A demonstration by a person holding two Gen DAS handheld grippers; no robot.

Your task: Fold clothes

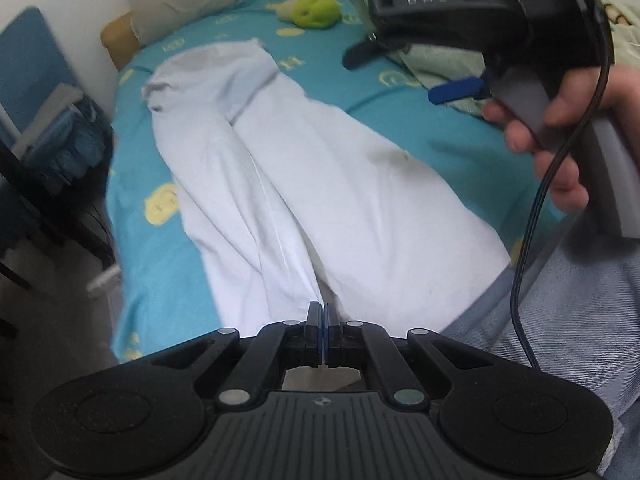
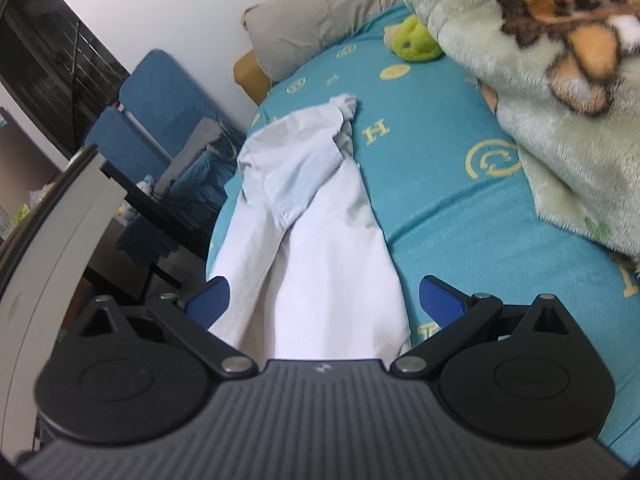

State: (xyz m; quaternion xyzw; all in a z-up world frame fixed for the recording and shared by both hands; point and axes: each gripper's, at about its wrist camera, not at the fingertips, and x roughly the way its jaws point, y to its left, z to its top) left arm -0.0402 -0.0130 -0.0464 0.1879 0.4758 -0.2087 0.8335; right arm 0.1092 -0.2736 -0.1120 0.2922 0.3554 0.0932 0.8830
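Observation:
A white garment (image 1: pixel 280 184) lies lengthwise on the teal bed sheet (image 1: pixel 160 248), its near end towards me. My left gripper (image 1: pixel 323 314) is shut on a fold at the garment's near edge. My right gripper (image 1: pixel 404 72) shows at the upper right of the left wrist view, held in a hand above the bed, fingers apart. In the right wrist view the right gripper (image 2: pixel 326 300) is open and empty, its blue pads (image 2: pixel 438 296) spread either side of the garment (image 2: pixel 320 240), above it.
A grey pillow (image 2: pixel 320 20) and a green plush toy (image 2: pixel 414 42) lie at the head of the bed. A pale green blanket (image 2: pixel 560 120) with an animal print covers the right side. Blue chairs (image 2: pixel 160 100) stand left of the bed. Denim-clad legs (image 1: pixel 568 320) are at the near right.

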